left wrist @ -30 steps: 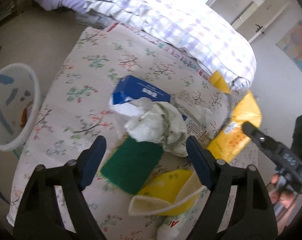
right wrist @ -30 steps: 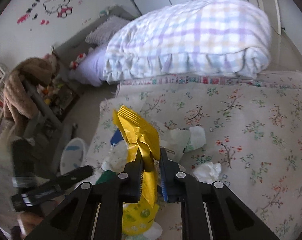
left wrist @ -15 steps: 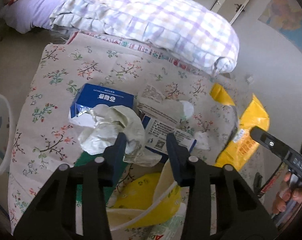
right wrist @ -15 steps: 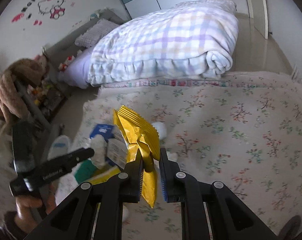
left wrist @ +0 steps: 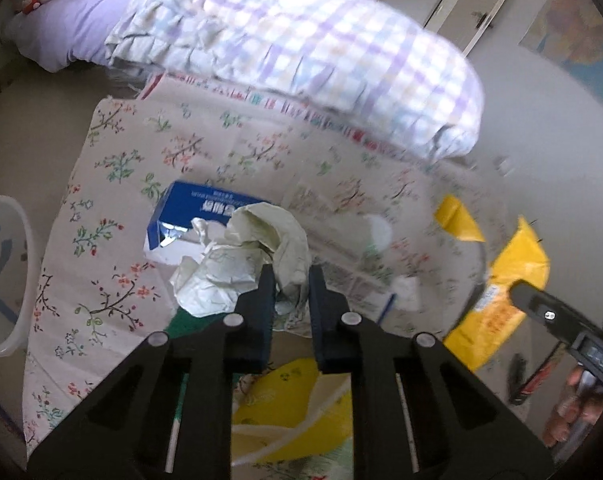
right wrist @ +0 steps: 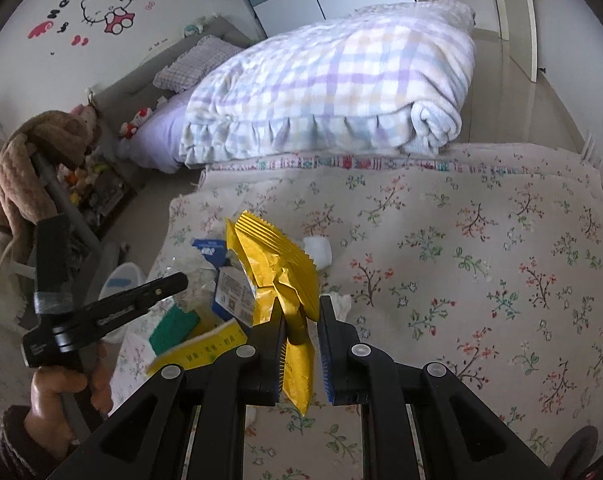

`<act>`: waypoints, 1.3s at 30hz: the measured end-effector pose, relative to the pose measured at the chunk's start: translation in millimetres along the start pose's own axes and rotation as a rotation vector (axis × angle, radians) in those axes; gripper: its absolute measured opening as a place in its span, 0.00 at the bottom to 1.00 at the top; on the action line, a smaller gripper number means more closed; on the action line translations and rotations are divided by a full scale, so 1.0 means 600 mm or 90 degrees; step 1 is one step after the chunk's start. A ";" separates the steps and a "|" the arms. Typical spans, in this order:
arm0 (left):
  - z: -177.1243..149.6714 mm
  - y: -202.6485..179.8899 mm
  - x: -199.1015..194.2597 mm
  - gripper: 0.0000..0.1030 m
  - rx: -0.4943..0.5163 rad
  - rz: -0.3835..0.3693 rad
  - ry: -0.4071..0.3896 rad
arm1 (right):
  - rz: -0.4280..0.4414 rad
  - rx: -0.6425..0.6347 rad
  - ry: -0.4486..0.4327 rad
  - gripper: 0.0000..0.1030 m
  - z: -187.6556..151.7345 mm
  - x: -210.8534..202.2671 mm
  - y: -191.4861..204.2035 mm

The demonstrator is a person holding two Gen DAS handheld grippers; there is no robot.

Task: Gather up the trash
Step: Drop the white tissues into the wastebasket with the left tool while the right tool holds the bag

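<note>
Both hands were loaded at this point. The left gripper (left wrist: 288, 280) had its fingers pinched narrow on a fold of the crumpled paper (left wrist: 237, 264), which sat right in front of the blue box (left wrist: 197, 212) on the floral sheet (left wrist: 113, 240). The right gripper (right wrist: 299, 320) had its fingers closed on the neck of a yellow wrapper (right wrist: 277, 264), held up off the sheet.

If I were doing this step, I'd check that the pinch had more than one thin layer, since crumpled paper tears or slips out easily. Lift straight up so it doesn't drag the box or the green sponge (right wrist: 173, 322) along, then swing left to the white bin (left wrist: 1, 280), which stood on the floor just off the sheet's left edge. I'd keep the wrapper squeezed tight meanwhile.

Readable writing: "Hello Kitty" on the wall sticker (right wrist: 101, 0). The box had white print on the blue, and another box beside it carried what looked like a QR code (right wrist: 233, 300), but I couldn't make out either.
</note>
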State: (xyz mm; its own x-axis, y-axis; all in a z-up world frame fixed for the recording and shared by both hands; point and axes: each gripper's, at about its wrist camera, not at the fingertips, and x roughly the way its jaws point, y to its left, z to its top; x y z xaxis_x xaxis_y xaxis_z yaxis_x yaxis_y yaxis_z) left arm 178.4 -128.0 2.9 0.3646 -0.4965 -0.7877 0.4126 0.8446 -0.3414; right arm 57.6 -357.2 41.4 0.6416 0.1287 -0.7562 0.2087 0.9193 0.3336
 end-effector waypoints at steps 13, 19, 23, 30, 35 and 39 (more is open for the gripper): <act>0.005 0.087 -0.100 0.17 -0.045 0.011 -0.079 | 0.059 -0.013 -0.025 0.15 0.022 0.003 0.081; 0.002 0.177 -0.139 0.17 -0.091 0.060 -0.102 | 0.093 -0.033 -0.022 0.15 0.025 0.027 0.143; -0.006 0.245 -0.156 0.17 -0.128 0.094 -0.109 | 0.111 -0.053 -0.016 0.15 0.019 0.049 0.189; -0.027 0.338 -0.168 0.18 -0.173 0.147 -0.107 | 0.142 -0.078 -0.010 0.15 0.005 0.085 0.268; -0.040 0.371 -0.171 0.19 -0.168 0.175 -0.113 | 0.152 -0.113 -0.007 0.15 -0.005 0.112 0.321; -0.044 0.394 -0.168 0.63 -0.183 0.202 -0.096 | 0.151 -0.127 0.009 0.15 -0.016 0.138 0.351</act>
State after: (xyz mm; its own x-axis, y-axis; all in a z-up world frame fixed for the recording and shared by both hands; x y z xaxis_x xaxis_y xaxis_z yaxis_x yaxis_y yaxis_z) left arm 217.0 127.2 -12.1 0.5622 -0.2103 -0.7998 0.0197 0.9703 -0.2412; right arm 147.2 -149.2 43.7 0.6446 0.3517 -0.6788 -0.0956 0.9180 0.3849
